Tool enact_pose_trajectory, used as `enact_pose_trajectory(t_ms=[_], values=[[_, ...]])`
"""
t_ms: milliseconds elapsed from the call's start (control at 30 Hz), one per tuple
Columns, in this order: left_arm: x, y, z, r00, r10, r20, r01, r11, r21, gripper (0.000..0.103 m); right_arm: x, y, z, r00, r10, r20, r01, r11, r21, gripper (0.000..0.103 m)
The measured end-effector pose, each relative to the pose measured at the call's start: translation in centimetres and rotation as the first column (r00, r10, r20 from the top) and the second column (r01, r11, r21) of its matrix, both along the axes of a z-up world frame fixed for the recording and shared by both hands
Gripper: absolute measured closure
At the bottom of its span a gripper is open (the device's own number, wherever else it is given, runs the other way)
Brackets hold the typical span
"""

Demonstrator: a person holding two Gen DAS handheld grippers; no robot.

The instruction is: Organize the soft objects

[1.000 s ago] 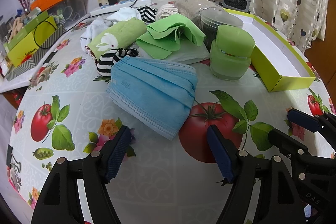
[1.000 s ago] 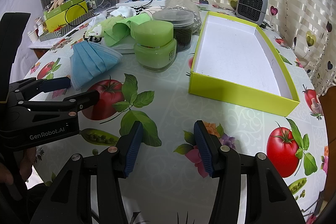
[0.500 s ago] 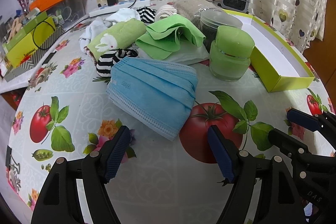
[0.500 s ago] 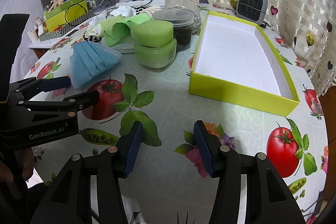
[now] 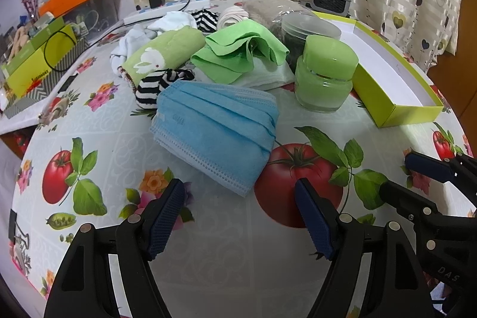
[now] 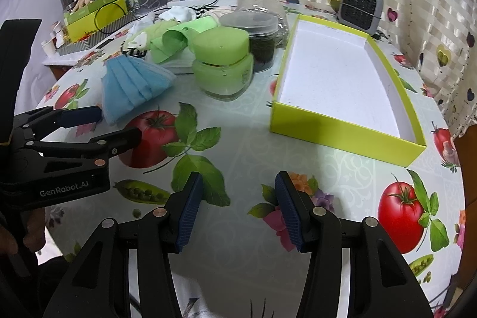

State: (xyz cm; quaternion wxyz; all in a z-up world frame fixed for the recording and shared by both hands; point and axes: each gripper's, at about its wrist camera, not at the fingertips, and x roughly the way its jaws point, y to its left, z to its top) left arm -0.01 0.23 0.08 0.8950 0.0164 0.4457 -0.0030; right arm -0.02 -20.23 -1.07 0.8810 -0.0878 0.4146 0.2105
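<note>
Blue pleats of the face mask (image 5: pixel 217 130) now sit slightly nearer the left gripper (image 5: pixel 238 216) than a second ago; its jaws stay wide and empty, creeping in. The right gripper (image 6: pixel 238 204) idles, moderately open, near the empty yellow-green box (image 6: pixel 342 133). Pickup looks imminent, nothing sorted yet.

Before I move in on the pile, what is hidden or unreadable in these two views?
- White socks: left wrist view, partly buried behind the green rabbit-print roll.
- Clear lidded jar contents: dark, not identifiable in either view.
- Square green glass jar label: too small to read.
- Blue pleated face mask ear loops: tucked out of sight.
</note>
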Motion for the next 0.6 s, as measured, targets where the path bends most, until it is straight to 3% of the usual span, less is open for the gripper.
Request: enact_pose_trajectory(t_ms=[333,600], values=[[-1.5,1.7,2.4,0.995,0.042,0.090,-0.039,0.998,-0.040,0.027,-0.4,0.1,1.6,0.999,0.035,0.021,-0.036,0.998,0.055,0.051],[-0.2,4.2,2.8,0.992,0.082,0.093,-0.067,0.987,-0.148,0.027,0.2,1.2,2.3,0.997,0.069,0.036,-0.071,0.996,0.055,0.051]])
